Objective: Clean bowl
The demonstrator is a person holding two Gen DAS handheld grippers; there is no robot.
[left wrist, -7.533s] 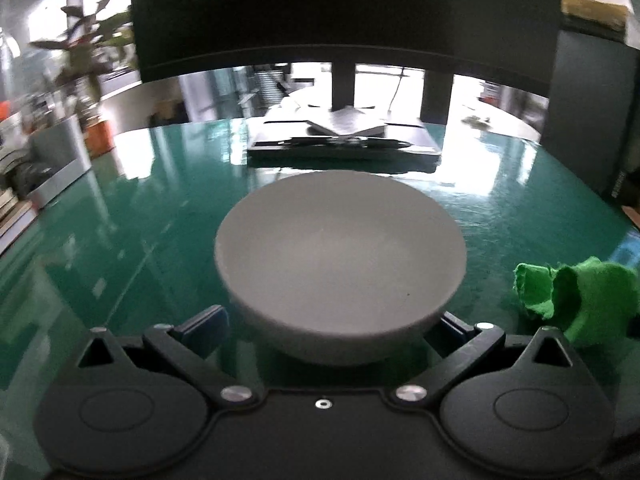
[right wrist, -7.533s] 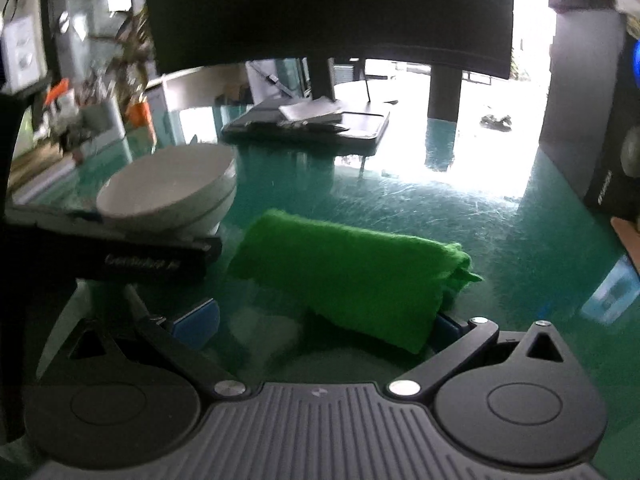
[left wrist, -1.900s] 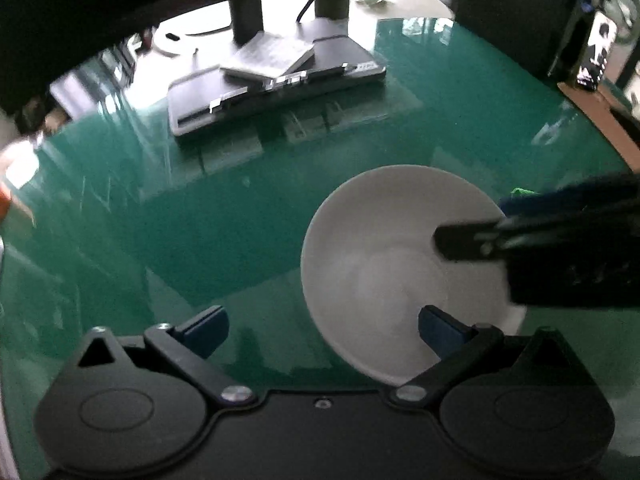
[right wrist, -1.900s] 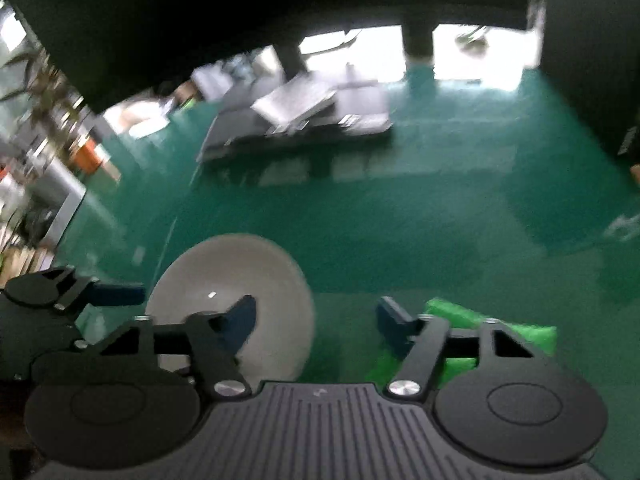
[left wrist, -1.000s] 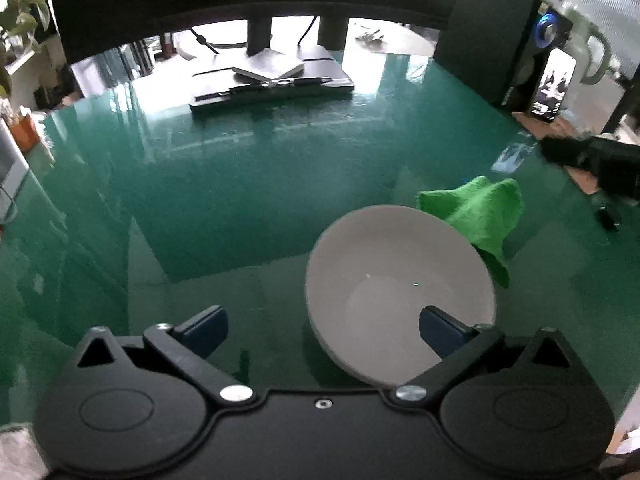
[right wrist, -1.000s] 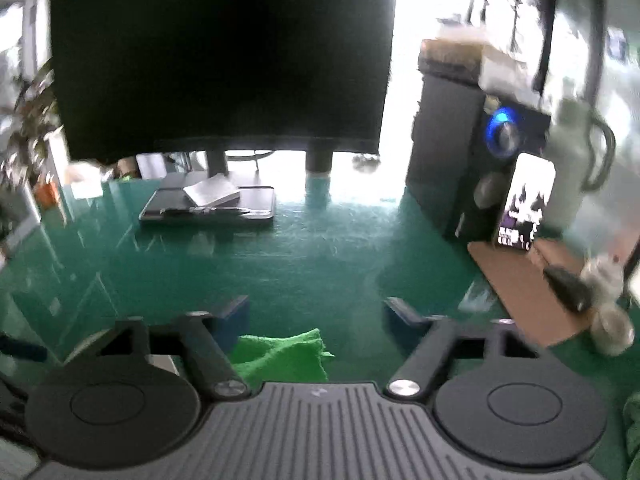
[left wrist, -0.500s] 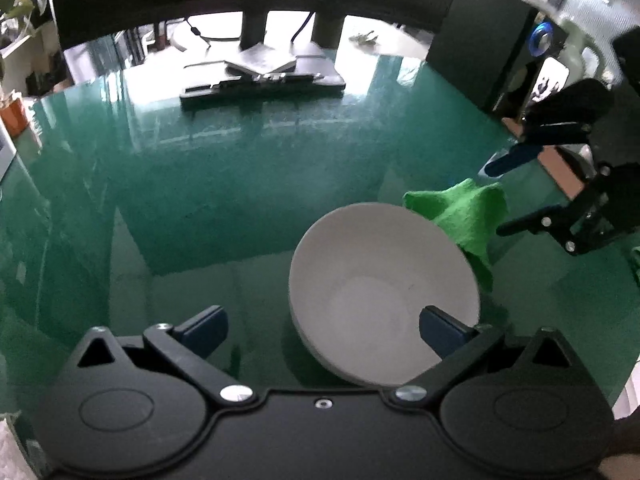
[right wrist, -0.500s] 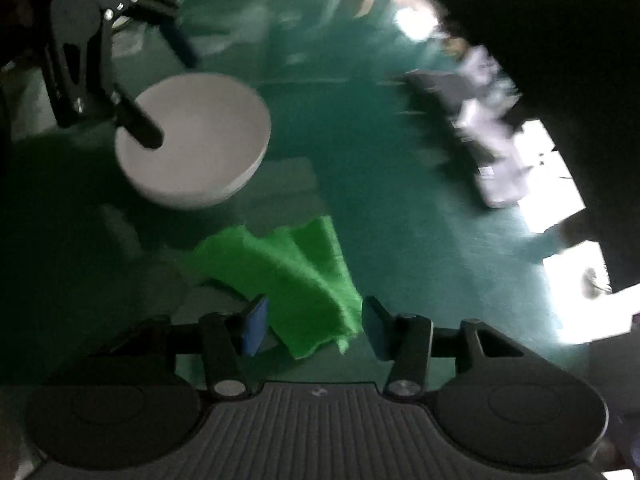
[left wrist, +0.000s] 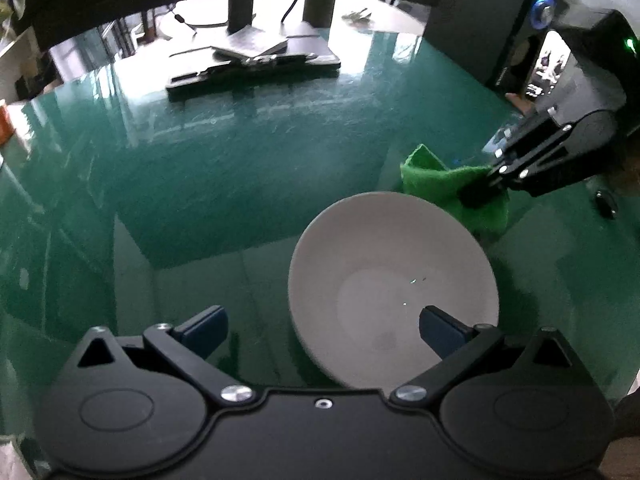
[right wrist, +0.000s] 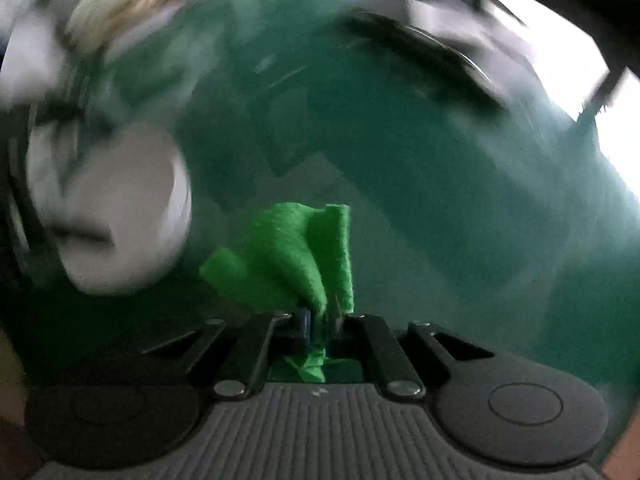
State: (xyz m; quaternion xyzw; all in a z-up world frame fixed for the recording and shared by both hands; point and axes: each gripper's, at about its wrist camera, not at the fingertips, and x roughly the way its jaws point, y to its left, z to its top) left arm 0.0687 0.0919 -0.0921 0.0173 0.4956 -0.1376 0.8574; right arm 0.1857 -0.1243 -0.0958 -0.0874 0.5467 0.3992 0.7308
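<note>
A white bowl (left wrist: pixel 394 276) rests on the green table (left wrist: pixel 224 184), tilted. My left gripper (left wrist: pixel 324 326) stands open around the bowl's near rim, its right finger inside the bowl and its left finger outside on the table side. Whether a pad touches the rim I cannot tell. Just beyond the bowl's far right edge lies a green cloth (left wrist: pixel 448 188). My right gripper (left wrist: pixel 480 194) comes in from the right and is shut on that cloth. In the blurred right wrist view the green cloth (right wrist: pixel 296 256) is pinched between the jaws of the right gripper (right wrist: pixel 318 322), with the bowl (right wrist: pixel 116 208) at left.
A dark monitor stand with a flat black base and papers (left wrist: pixel 256 60) sits at the table's far side. A dark speaker box (left wrist: pixel 480 20) and a lit phone screen (left wrist: pixel 548 64) stand at the far right. A small dark object (left wrist: pixel 606 204) lies right of the cloth.
My right gripper came down onto the green cloth and its jaws closed from wide apart to a pinch on it. My left gripper and the bowl have hardly moved.
</note>
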